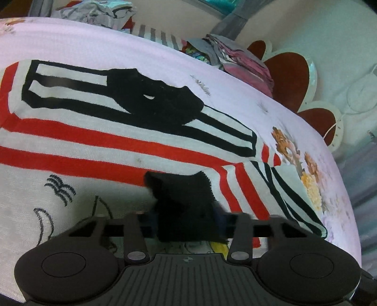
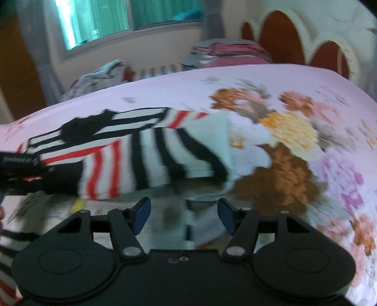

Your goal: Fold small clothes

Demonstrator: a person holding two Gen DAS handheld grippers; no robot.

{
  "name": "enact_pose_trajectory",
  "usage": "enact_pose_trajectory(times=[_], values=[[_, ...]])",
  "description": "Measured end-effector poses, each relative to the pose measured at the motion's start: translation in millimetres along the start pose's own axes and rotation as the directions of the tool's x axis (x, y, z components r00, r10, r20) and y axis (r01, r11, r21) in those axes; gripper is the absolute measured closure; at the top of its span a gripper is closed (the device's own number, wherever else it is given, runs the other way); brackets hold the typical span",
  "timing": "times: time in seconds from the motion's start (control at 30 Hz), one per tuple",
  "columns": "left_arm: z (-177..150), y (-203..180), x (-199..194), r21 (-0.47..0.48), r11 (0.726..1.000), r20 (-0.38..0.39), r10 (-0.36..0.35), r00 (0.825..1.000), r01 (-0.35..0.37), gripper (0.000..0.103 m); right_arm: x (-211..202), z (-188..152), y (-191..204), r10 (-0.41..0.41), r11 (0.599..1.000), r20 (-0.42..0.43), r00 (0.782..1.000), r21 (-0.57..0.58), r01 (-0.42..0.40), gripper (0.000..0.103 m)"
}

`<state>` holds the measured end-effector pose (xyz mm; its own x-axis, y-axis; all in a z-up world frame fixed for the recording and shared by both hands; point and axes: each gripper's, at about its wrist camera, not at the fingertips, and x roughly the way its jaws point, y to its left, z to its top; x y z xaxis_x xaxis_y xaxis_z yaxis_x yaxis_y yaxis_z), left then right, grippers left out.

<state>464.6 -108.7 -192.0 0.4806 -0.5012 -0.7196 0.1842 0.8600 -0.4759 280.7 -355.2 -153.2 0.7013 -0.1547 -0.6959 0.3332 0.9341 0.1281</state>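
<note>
A small white knit garment with red and black stripes (image 1: 99, 150) is seen spread flat on the pale pink floral bedsheet (image 1: 146, 49), covering most of the near half of the bed. A black patch (image 1: 160, 103) is sewn across its upper part, and black line embroidery (image 1: 59, 188) is visible on the plain white panel toward the near edge.

The left gripper (image 1: 186, 219) is seen closed on a black ribbed edge of the garment (image 1: 181, 195); this black fabric is pinched between the fingers and raised slightly off the cloth beneath. Beside it, a striped portion with a pale inner face (image 1: 278, 186) is lying toward the right edge of the bed.

In the right wrist view, which is motion-blurred, the right gripper (image 2: 183, 211) is held with its blue-padded fingers (image 2: 141, 211) apart and nothing between them. It is positioned just at the near edge of the striped sleeve portion (image 2: 153, 153); contact cannot be judged. The left gripper (image 2: 21, 164) is visible at the left margin of this view, over the garment.

At the far edge of the bed, a folded stack of pink and grey clothes (image 1: 238, 58) and a loose heap of crumpled clothes (image 1: 99, 11) are noted. A white scalloped headboard with dark red panels (image 1: 289, 73) is seen at the right end of the bed.
</note>
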Motion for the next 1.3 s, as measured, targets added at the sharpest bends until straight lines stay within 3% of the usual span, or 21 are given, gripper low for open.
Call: enact_pose_trajectory(times=[0.03,0.2,0.27,0.33,0.43,0.63,0.77,0.9,1.0,1.07,1.1,1.13,1.3], values=[[0.7,1.1,0.8,-0.004,1.000,-0.005,-0.002,1.000,0.002,0.090,5.5,-0.6,-2.2,-0.009,1.000,-0.005,1.000,0.009,0.009,0.041],[9.9,3.9,-18.8,-0.036,0.998,0.061,-0.054,0.997,0.057,0.095,23.6,3.9,-6.2,0.012,0.999,-0.028,1.000,0.053,-0.010,0.041],[19.1,2.4,-35.3,-0.028,0.996,0.117,-0.076,0.990,0.080,0.095,29.8,5.5,-1.3,0.044,0.998,-0.038,0.998,0.056,-0.042,0.050],[28.5,8.7,-54.1,-0.038,0.996,0.174,-0.073,0.982,0.080,0.095,33.9,6.9,2.9,0.054,0.997,-0.046,0.997,0.054,-0.052,0.067],[37.8,31.4,-76.0,-0.061,0.998,0.232,-0.014,0.973,0.029,0.095,37.5,9.4,10.2,0.046,0.998,-0.043,0.998,0.041,-0.044,0.073],[27.2,94.1,-76.5,-0.147,0.980,0.203,0.166,0.965,-0.137,0.098,36.2,10.6,8.1,0.050,0.998,-0.034,0.998,0.041,-0.049,0.085],[10.4,103.0,-51.2,-0.145,0.972,0.144,0.205,0.968,-0.185,0.098,39.7,4.2,3.2,0.030,0.999,-0.059,0.998,0.039,-0.027,0.086],[10.7,99.5,-52.8,-0.118,0.972,0.151,0.218,0.964,-0.201,0.097,33.9,3.7,1.7,0.041,0.999,-0.077,0.996,0.018,-0.040,0.085],[15.8,88.6,-73.1,-0.118,0.968,0.205,0.244,0.948,-0.223,0.097,19.1,5.4,-6.0,0.071,0.997,-0.074,0.995,0.034,-0.068,0.078],[17.7,81.1,-84.6,-0.111,0.969,0.246,0.242,0.939,-0.220,0.097,7.3,9.7,-11.5,0.079,0.996,-0.039,0.996,0.048,-0.077,0.066],[20.1,76.9,-87.9,-0.098,0.973,0.256,0.229,0.939,-0.211,0.097,3.8,14.4,-13.5,0.079,0.996,-0.018,0.997,0.050,-0.078,0.055],[21.4,70.5,-87.9,-0.080,0.977,0.260,0.212,0.942,-0.198,0.097,3.3,19.6,-14.4,0.083,0.996,-0.002,0.997,0.046,-0.083,0.052],[21.0,42.1,-59.2,-0.006,0.992,0.201,0.128,0.971,-0.129,0.097,35.5,54.8,-15.4,0.127,0.990,0.001,0.992,0.065,-0.127,0.055]])
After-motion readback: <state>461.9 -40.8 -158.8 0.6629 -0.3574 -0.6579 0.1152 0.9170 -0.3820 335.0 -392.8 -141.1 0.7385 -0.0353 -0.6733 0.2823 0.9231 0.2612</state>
